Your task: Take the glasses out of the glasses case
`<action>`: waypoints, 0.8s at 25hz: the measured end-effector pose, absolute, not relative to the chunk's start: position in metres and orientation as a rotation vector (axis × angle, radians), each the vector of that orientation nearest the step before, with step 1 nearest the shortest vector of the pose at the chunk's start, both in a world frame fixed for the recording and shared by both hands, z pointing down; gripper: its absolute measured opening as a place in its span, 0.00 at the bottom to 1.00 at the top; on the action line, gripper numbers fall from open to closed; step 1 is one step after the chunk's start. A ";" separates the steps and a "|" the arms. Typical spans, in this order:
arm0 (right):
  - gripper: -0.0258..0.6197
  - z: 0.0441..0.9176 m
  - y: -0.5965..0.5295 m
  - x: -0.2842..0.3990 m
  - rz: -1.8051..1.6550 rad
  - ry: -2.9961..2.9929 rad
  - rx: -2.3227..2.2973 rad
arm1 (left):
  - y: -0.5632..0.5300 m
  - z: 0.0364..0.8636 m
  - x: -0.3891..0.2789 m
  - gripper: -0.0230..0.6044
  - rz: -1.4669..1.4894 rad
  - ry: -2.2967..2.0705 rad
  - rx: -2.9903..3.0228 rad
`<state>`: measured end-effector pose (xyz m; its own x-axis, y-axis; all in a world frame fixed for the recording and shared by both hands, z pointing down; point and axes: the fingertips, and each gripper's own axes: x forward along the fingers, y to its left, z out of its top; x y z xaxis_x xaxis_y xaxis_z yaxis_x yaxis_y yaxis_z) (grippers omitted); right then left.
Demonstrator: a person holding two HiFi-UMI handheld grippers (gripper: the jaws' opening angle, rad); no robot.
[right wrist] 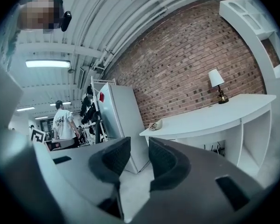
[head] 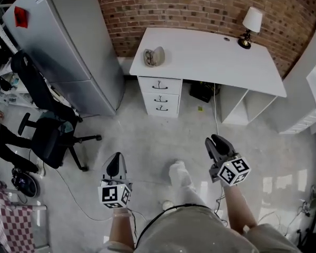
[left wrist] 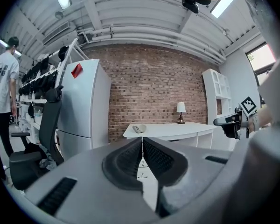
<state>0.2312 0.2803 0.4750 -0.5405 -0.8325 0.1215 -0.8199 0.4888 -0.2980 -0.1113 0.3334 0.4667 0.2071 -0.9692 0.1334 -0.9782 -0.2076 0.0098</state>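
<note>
The glasses case [head: 154, 56] lies on the left end of the white desk [head: 216, 57], its lid open and dark glasses showing inside. It also appears small and far off as the case [left wrist: 139, 129] in the left gripper view and the case [right wrist: 155, 125] in the right gripper view. Both grippers are held over the floor, well short of the desk. My left gripper [head: 115, 165] is shut with nothing in it, its pads meeting [left wrist: 142, 141]. My right gripper [head: 217, 141] is open, with an empty gap between its pads [right wrist: 139, 146].
A small lamp [head: 250, 25] stands on the desk's far right corner, and drawers [head: 159, 94] sit under its left end. A grey fridge [head: 63, 41] and a black office chair [head: 47, 128] stand at the left. White shelving [head: 310, 104] is at the right. A person [left wrist: 2, 87] stands beyond the fridge.
</note>
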 end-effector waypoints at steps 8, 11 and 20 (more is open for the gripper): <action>0.25 0.465 0.171 0.208 -0.504 2.693 -1.401 | 0.238 0.448 -0.145 0.05 0.129 -2.025 2.295; 0.25 0.472 0.137 0.200 -0.538 2.717 -1.369 | 0.202 0.447 -0.145 0.05 0.115 -2.042 2.279; 0.25 0.478 0.055 0.198 -0.565 2.766 -1.329 | 0.123 0.449 -0.132 0.05 0.145 -2.030 2.283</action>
